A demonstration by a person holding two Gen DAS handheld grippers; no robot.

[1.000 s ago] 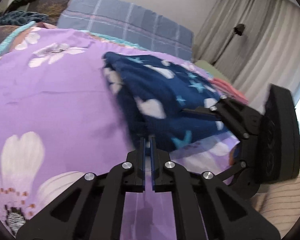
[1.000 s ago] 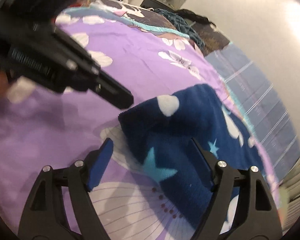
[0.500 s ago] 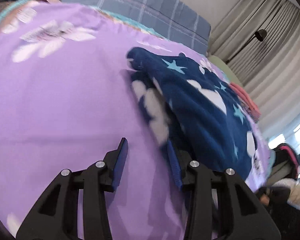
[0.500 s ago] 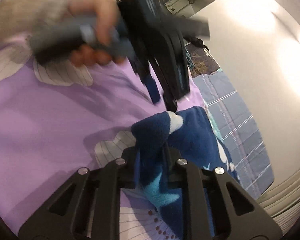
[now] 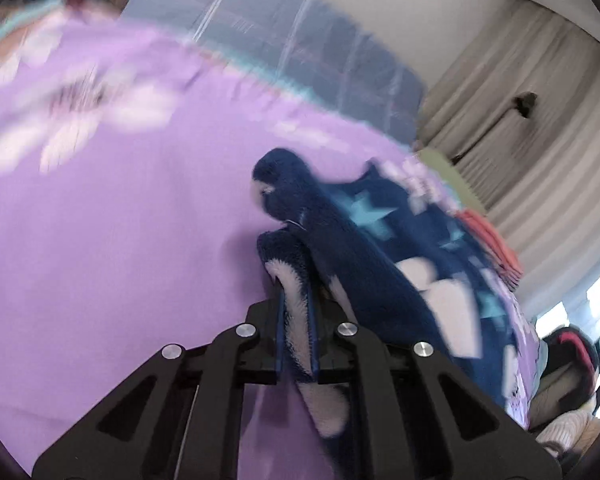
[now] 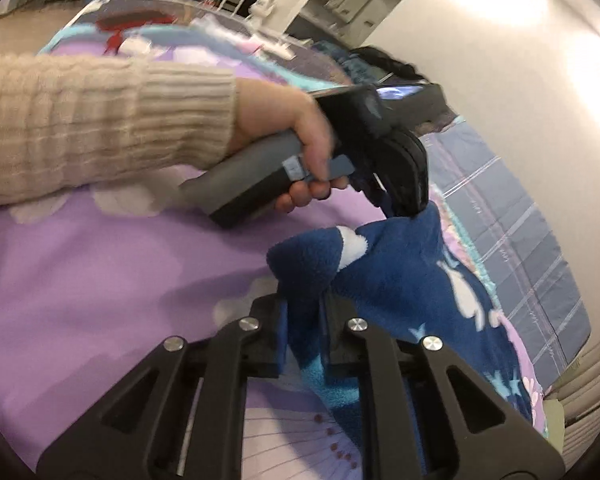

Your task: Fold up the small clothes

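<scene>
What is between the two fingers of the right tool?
In the right wrist view, a fold of the navy fleece garment sits pinched between the fingers of the right tool, whose jaws are closing on it. Nothing else lies there.

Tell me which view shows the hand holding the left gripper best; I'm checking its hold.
The right wrist view: the hand and its beige sleeve sit in plain sight, wrapped around the left gripper's grey handle. The left wrist view shows none of that hand, only its own jaws clamped on the blue fleece garment.
</scene>
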